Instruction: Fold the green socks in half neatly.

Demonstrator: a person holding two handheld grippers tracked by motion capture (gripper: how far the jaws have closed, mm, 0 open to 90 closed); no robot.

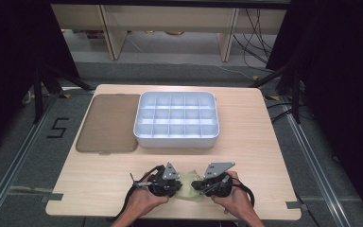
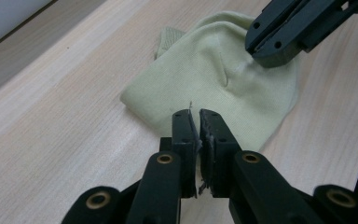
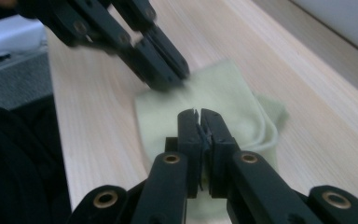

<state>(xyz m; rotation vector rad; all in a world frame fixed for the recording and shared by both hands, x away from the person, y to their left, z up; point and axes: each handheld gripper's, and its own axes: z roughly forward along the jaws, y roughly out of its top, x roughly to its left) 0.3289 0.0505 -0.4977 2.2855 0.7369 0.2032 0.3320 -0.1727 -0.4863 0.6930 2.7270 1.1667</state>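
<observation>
A pale yellow-green piece of soft knitted cloth [image 1: 187, 185] lies crumpled on the light wooden tabletop [image 1: 255, 142], in the lower middle of the high view, between the two hands. The left claw [image 1: 175, 185] is at the left edge of the cloth and the right claw [image 1: 197, 185] is at its right edge.

In the left gripper view, the left claw [image 2: 195, 115] has its jaws pressed together at the near edge of the cloth [image 2: 214, 84]; I cannot tell if fabric is caught between them. The right claw [image 2: 261, 51] comes from the upper right and presses on the cloth.

In the right gripper view, the right claw [image 3: 196, 113] is also pressed together, directly over the cloth [image 3: 223, 93], and the left claw [image 3: 168, 77] touches the cloth's far edge in the upper middle.

Farther up in the high view, a white plastic tray with many small compartments [image 1: 142, 135] stands in the centre, and a flat brownish translucent lid [image 1: 108, 123] lies just beside it, to its left.
</observation>
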